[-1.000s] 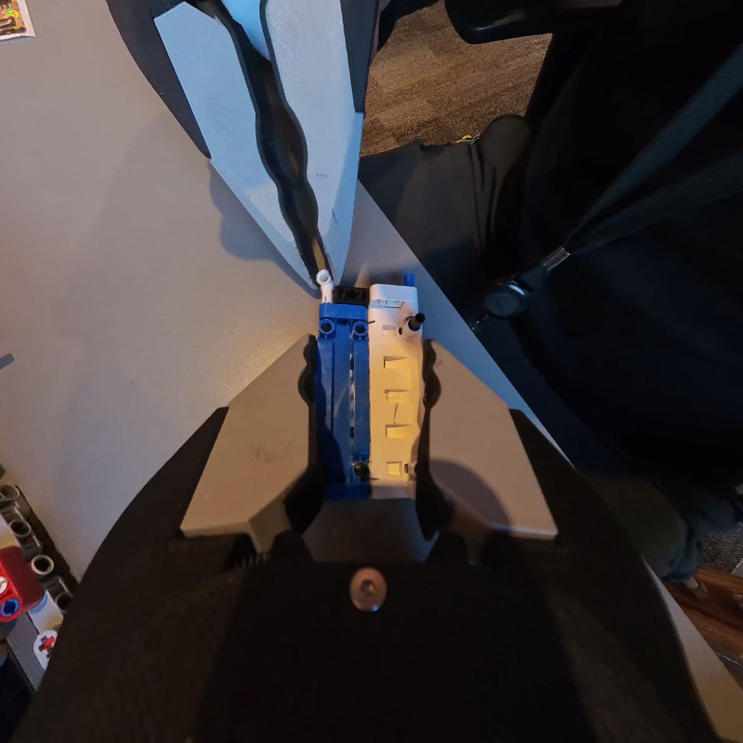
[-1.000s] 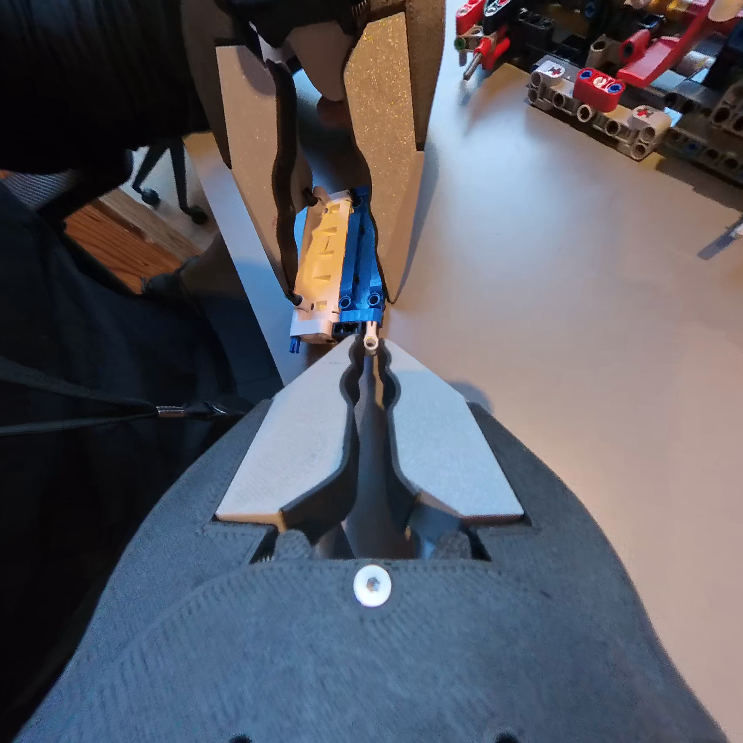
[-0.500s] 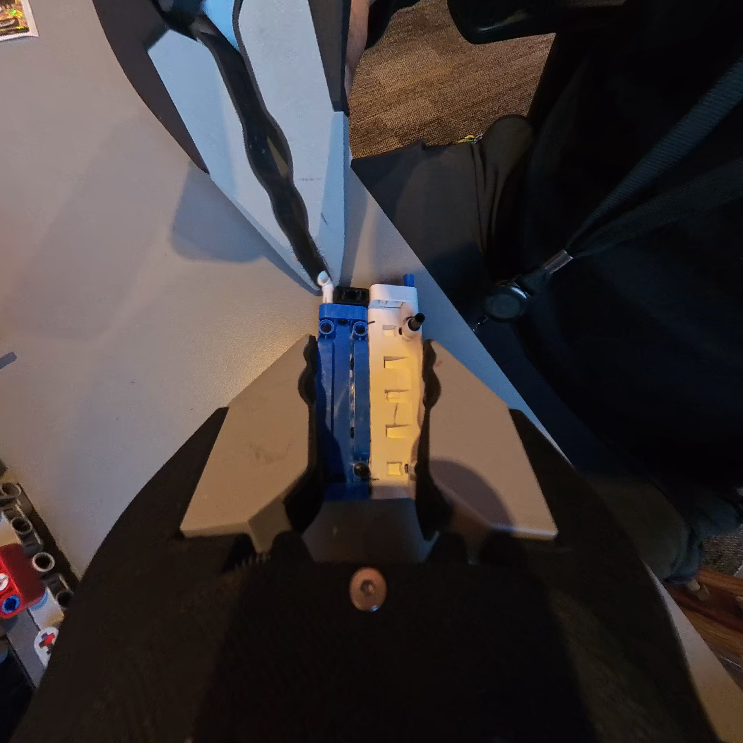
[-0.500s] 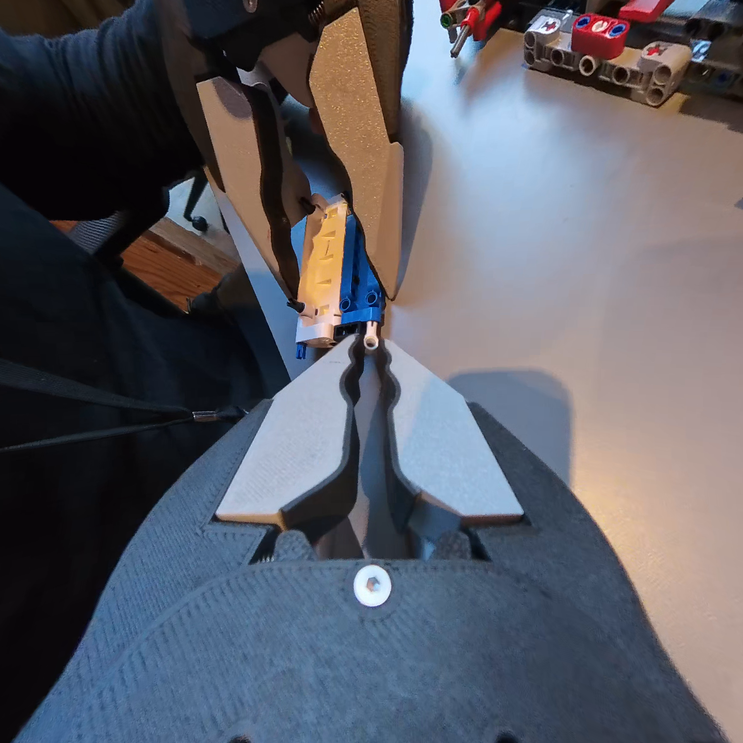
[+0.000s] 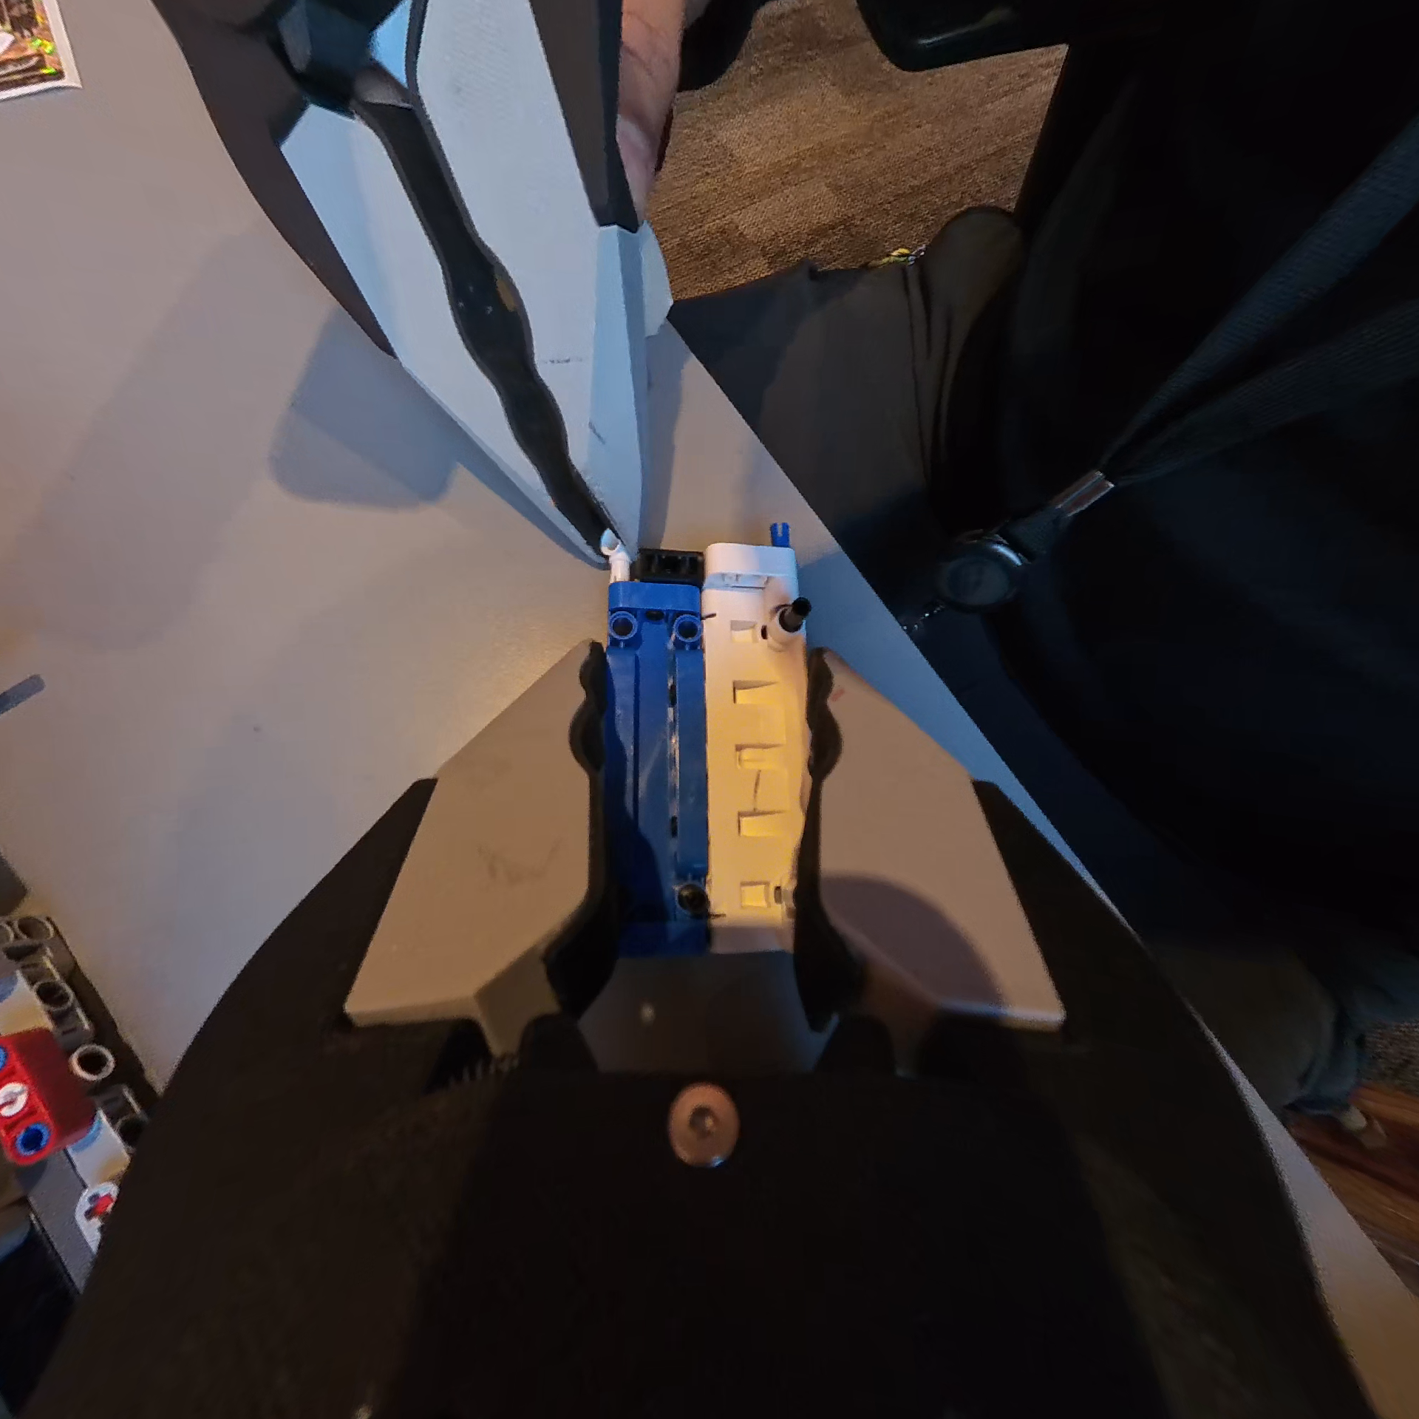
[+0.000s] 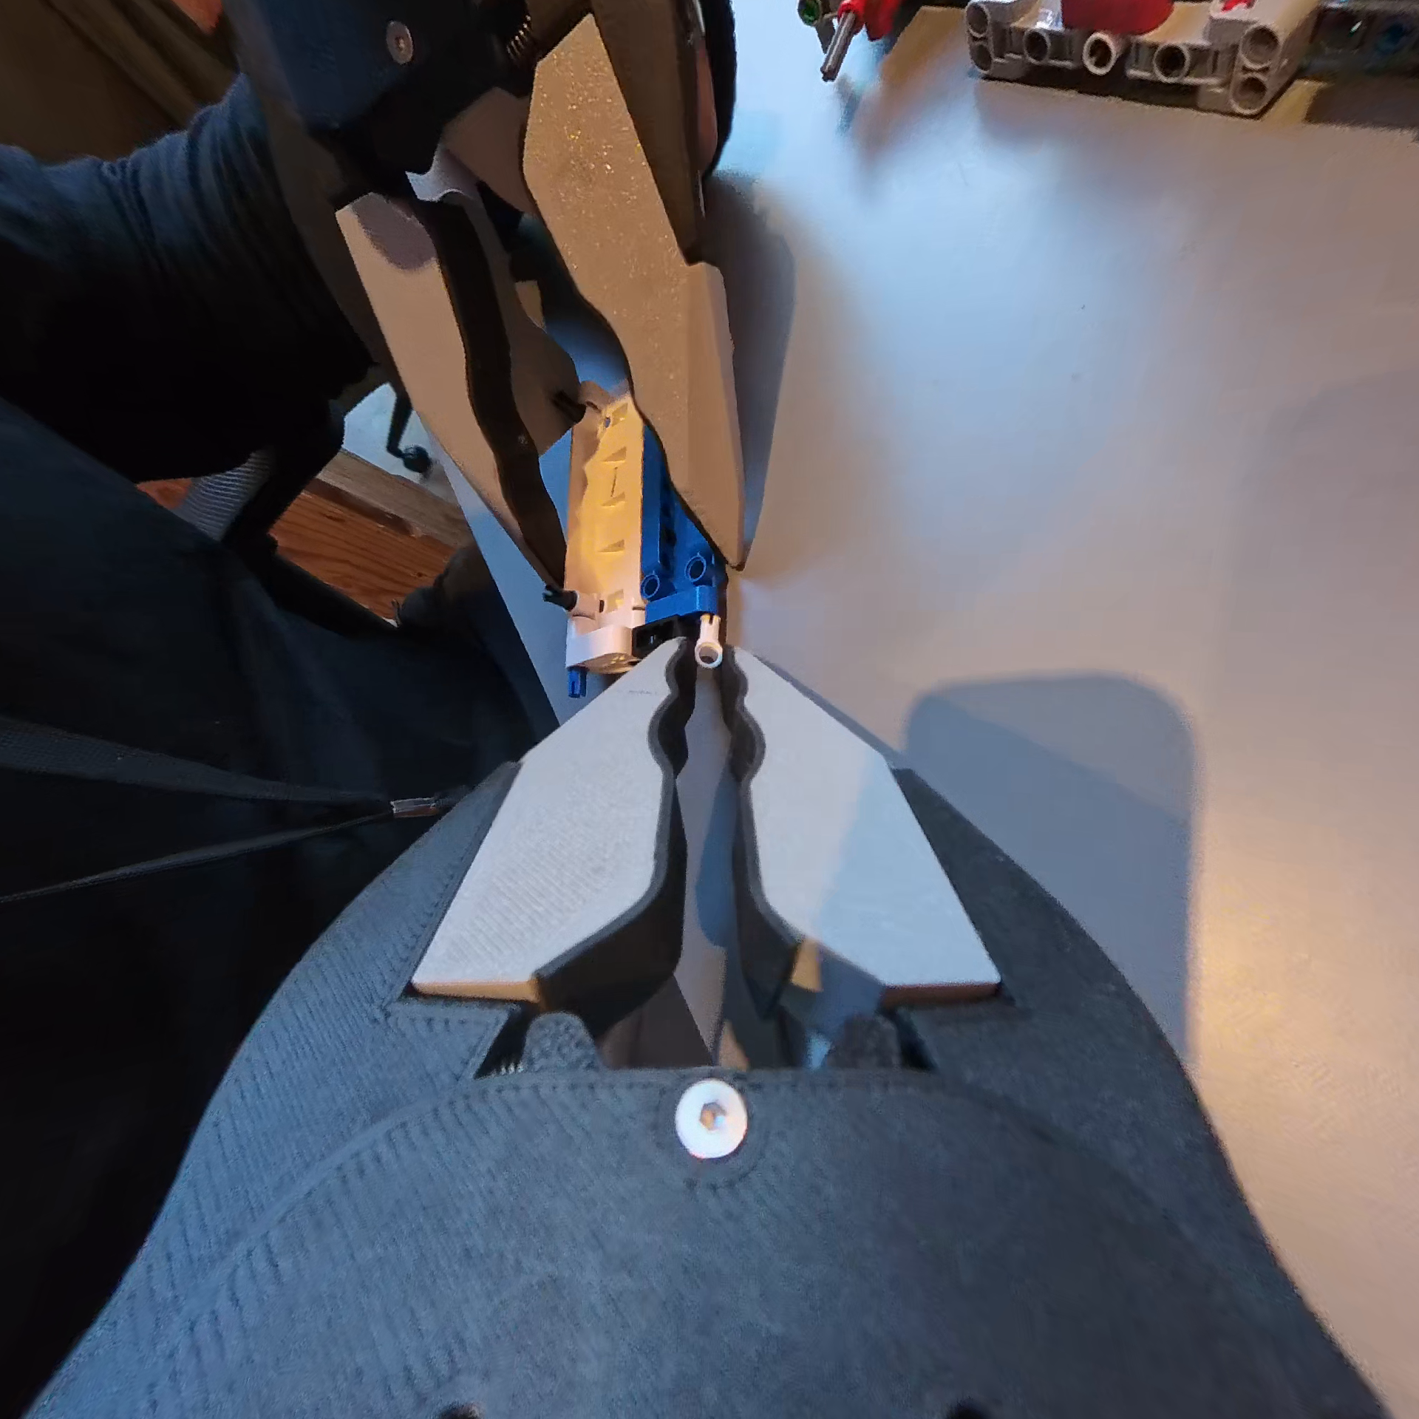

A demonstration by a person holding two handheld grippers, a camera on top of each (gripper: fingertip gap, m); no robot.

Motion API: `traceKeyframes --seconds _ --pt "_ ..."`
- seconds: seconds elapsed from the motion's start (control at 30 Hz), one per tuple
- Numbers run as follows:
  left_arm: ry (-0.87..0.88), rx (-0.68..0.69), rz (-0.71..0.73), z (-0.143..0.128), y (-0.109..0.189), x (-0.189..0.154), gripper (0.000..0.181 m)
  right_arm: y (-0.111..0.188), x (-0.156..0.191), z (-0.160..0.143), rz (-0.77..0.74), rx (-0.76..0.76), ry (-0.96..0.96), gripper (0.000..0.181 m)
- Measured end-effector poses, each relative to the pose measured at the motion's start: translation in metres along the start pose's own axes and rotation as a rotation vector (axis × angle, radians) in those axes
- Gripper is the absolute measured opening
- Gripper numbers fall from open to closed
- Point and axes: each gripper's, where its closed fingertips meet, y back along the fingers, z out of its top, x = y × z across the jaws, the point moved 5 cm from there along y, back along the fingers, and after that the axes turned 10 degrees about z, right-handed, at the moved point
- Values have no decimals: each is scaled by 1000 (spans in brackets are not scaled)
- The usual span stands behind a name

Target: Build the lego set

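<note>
Left wrist view. The left gripper (image 5: 702, 668) is clenched on a blue and white brick block (image 5: 702, 760), which lies lengthwise between its fingers and juts past their tips. The block hangs over the diagonal edge of the grey table (image 5: 192, 614); to the right of that edge the drop opens onto dark clothing and carpet. The right gripper (image 5: 614, 541) reaches in from above, its tips pinched on a small white pin (image 5: 616, 554) at the block's far blue corner. Bare tabletop spreads to the left; loose grey and red pieces (image 5: 46, 1075) sit at the lower left margin.

Right wrist view. The right gripper (image 6: 706, 660) has its fingers nearly together, grasping the white pin (image 6: 708, 649) at their tips. The pin meets the near end of the block (image 6: 637, 553), held by the left gripper (image 6: 653, 568) coming from above. The table edge runs just left of the block, with wooden floor below. Open tabletop (image 6: 1075, 461) lies to the right; a grey and red build (image 6: 1136, 46) stands well apart along the top margin.
</note>
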Motion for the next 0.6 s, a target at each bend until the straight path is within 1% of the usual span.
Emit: traceKeyframes --seconds 0.13,0.23,0.3,0.37,0.5,0.6 --pt "-4 0 3 0 0 0 50 0 -3 2 80 8 -92 4" --pt "-32 -2 19 0 0 -2 50 0 -2 3 121 21 -105 4" --pt "-37 -5 18 0 0 -3 50 1 -2 6 126 2 -91 4" --pt "-31 -4 16 0 0 -3 49 1 -1 7 98 -14 -52 4" --pt "-9 -2 -6 -2 2 -3 50 -3 8 4 -53 15 160 4" --pt "-6 -2 -7 -2 2 -3 50 -4 12 1 -130 9 256 4"
